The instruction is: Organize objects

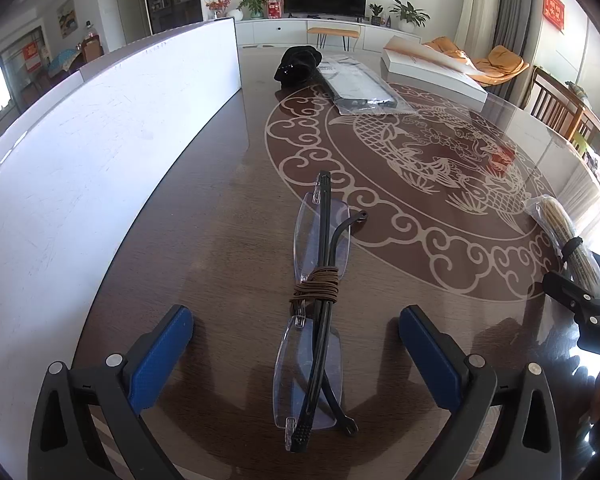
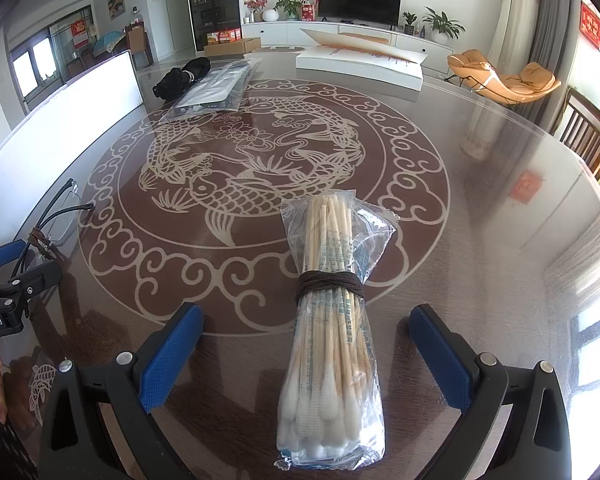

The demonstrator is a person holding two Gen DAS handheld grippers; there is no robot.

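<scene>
Folded rimless glasses point(image 1: 314, 320), bound with a brown cord, lie on the dark table between the wide-apart blue pads of my left gripper point(image 1: 296, 332), which is open and touches nothing. A clear bag of cotton swabs point(image 2: 332, 340), tied with a dark cord, lies between the spread fingers of my right gripper point(image 2: 306, 344), also open and clear of the bag. In the left wrist view the swab bag point(image 1: 564, 236) shows at the right edge beside the right gripper's black frame. The glasses point(image 2: 52, 220) and the left gripper point(image 2: 4, 268) show at the left edge of the right wrist view.
A long white board point(image 1: 100, 152) stands upright along the table's left side. At the far end lie a black pouch point(image 1: 298, 66), a flat bagged dark item point(image 1: 358, 88) and a white box point(image 1: 432, 68). The glass-topped table point(image 2: 480, 208) carries a fish pattern. Wooden chairs point(image 2: 588, 136) stand at right.
</scene>
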